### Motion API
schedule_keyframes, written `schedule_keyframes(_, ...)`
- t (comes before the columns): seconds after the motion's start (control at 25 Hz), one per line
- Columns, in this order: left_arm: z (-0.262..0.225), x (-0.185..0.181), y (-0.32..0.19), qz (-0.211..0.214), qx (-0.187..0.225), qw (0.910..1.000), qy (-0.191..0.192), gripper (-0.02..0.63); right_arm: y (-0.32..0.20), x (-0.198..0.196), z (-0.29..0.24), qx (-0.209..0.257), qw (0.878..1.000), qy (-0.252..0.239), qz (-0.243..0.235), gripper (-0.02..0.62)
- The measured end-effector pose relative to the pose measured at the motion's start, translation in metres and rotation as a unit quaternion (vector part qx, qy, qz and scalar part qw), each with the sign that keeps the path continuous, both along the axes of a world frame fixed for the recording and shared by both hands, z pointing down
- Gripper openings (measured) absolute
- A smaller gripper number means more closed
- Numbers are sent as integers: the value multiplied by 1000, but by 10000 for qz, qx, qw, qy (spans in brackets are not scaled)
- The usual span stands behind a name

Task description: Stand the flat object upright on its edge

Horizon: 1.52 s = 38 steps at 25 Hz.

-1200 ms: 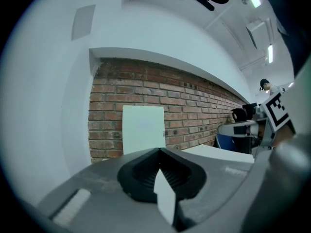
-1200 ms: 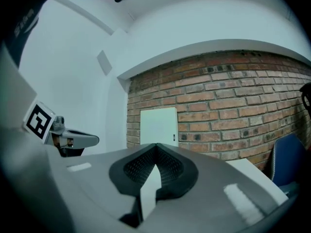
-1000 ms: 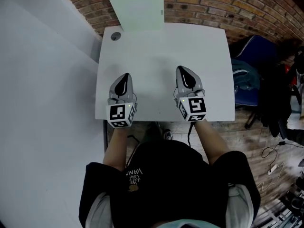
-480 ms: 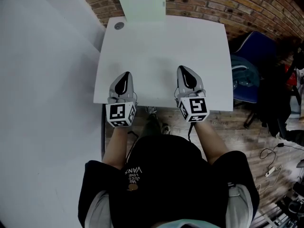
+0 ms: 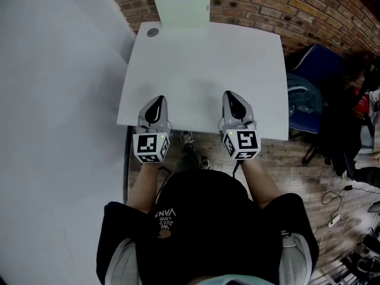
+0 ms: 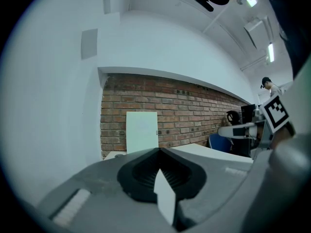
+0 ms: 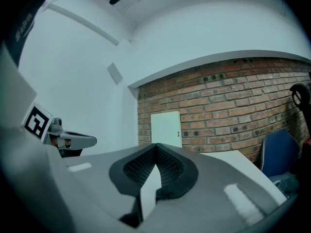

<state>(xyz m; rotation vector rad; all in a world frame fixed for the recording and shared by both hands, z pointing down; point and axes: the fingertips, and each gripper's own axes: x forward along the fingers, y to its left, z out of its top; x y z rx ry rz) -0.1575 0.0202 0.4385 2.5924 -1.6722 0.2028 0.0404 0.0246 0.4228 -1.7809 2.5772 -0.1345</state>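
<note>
Left gripper (image 5: 157,103) and right gripper (image 5: 233,100) have retreated to the table's (image 5: 202,58) near edge, jaws together, empty; pale board (image 5: 180,3) leans at far edge; spread jaws before reaching.

Item count, head view.
One left tool (image 5: 156,103) and one right tool (image 5: 233,98), two in all; one white surface (image 5: 202,64); one pale green flat panel (image 5: 180,3); one round grommet (image 5: 153,32); one blue chair (image 5: 312,70).
</note>
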Motion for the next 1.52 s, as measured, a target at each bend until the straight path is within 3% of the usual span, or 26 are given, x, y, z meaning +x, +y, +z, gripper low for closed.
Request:
schedule_keyframes(0.28, -7, 12, 13, 170, 33, 9998, -38, 0, 12, 4, -1, -60, 10000, -34, 12, 0)
schedule_keyframes(1.08, -8, 15, 48, 162, -65, 9998, 42, 0, 50, 21, 11, -290, 9995, 60, 103, 0)
schedule_keyframes(1.52, -6, 12, 52, 213, -115, 9997, 18, 0, 52, 15, 11, -288, 9995, 111, -67, 0)
